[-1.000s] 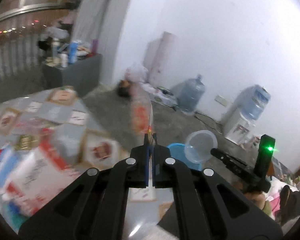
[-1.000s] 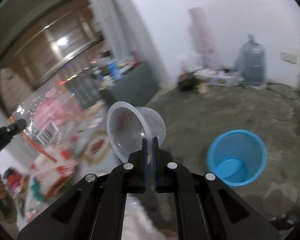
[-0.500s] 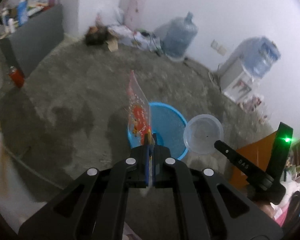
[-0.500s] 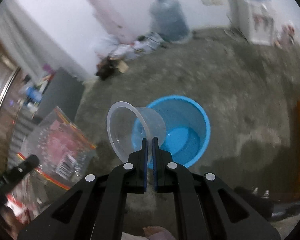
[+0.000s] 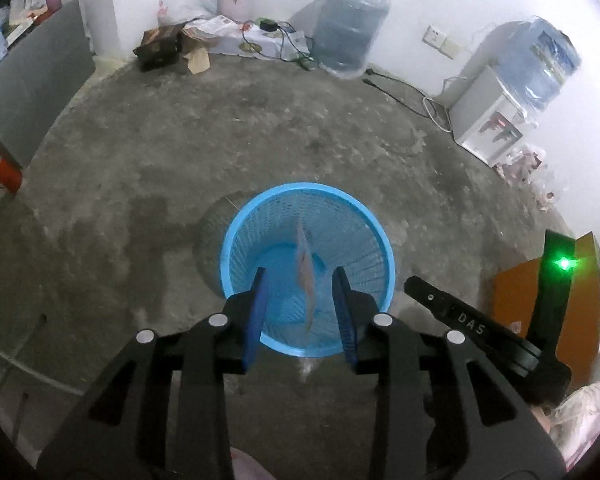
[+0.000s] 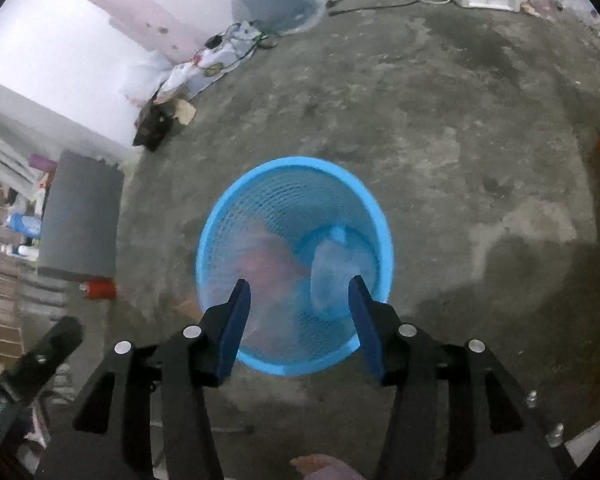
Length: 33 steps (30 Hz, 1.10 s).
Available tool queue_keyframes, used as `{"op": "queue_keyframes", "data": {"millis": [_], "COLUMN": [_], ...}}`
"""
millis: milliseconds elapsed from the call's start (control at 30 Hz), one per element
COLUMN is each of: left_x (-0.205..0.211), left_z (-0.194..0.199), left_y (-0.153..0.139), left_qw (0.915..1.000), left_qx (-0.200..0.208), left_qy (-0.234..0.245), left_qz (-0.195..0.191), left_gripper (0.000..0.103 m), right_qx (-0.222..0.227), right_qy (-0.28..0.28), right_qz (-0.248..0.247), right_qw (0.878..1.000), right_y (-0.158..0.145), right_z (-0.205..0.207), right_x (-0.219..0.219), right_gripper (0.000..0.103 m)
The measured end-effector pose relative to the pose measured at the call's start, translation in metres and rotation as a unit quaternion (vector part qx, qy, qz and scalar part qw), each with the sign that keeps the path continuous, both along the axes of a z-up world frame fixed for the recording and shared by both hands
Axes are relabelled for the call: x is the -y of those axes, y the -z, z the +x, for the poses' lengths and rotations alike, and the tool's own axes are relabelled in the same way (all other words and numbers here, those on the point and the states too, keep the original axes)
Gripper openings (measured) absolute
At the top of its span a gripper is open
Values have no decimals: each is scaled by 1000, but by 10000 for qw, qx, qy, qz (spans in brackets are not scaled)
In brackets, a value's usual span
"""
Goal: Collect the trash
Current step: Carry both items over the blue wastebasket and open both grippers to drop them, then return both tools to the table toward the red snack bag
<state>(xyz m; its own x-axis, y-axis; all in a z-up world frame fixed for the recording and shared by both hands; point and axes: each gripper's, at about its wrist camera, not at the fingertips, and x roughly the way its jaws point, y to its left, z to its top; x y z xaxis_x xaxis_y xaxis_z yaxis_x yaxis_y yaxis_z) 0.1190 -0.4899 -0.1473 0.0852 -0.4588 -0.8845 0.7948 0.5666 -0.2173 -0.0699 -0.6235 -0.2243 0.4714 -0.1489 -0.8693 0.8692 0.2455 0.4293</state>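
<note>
The left gripper hangs tilted steeply down over the blue basket, its jaws having just been opening; they now stand partly apart, and the snack bag shows edge-on between them without either pad pressing on it. It looks to be loose and dropping into the basket, which is likely why the gripper sits right above the rim. The right gripper is posed the same way over the same basket, jaws also just opened, wider, with nothing gripped. Beyond its fingertips the clear plastic cup lies blurred inside the basket, to the right of the reddish bag; both seem to be falling or just landed, though the blur hides which.

Out from the grippers the concrete floor is bare around the basket, so nothing blocks the drop. To the left of both grippers stands a dark cabinet with a red can at its foot. Far ahead along the wall are a water jug, a tangle of bags and cables, and further right a water dispenser. An orange box sits off to the right.
</note>
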Motion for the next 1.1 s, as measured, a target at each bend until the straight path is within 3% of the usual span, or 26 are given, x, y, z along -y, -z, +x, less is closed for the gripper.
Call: {"op": "queue_keyframes", "data": {"millis": [200,300,467,567,633,800,900,1033,1100], "left_x": [-14,-25,-69,-108,-142,-221,-273,-344,-382], "left_z": [3,1,-8,-14,-19,-36,-45,-43,-40], "left_y": [-25,-45,-100,-134,-160,-211,-236,-254,-262], "left_qw": [9994,9986,9947,9919,9884,9749,9667,9573,9489], "left_qx": [253,374,745,915,964,1563,1839,2044,2230], "left_qy": [-150,-196,-284,-461,-593,-777,-897,-1227,-1536], "left_qz": [-157,-311,-655,-749,-1016,-1380,-1538,-1633,-1618], "left_gripper": [32,33,43,45,46,56,61,63,64], "right_qx": [-34,-263,-609,-574,-545,-534,-311,-205,123], "right_qy": [-76,-161,-321,-346,-424,-776,-1175,-1645,-1885], "right_qz": [-342,-699,-1459,-1995,-2364,-2877,-3035,-3490,-3618], "right_qw": [9994,9971,9869,9776,9692,9531,9450,9223,9129], "right_y": [-24,-52,-116,-156,-181,-215,-225,-238,-247], "right_z": [1,10,30,37,43,58,66,73,72], "right_x": [-12,-25,-56,-83,-105,-152,-182,-222,-240], "right_gripper": [55,65,80,90,96,96,96,96,96]}}
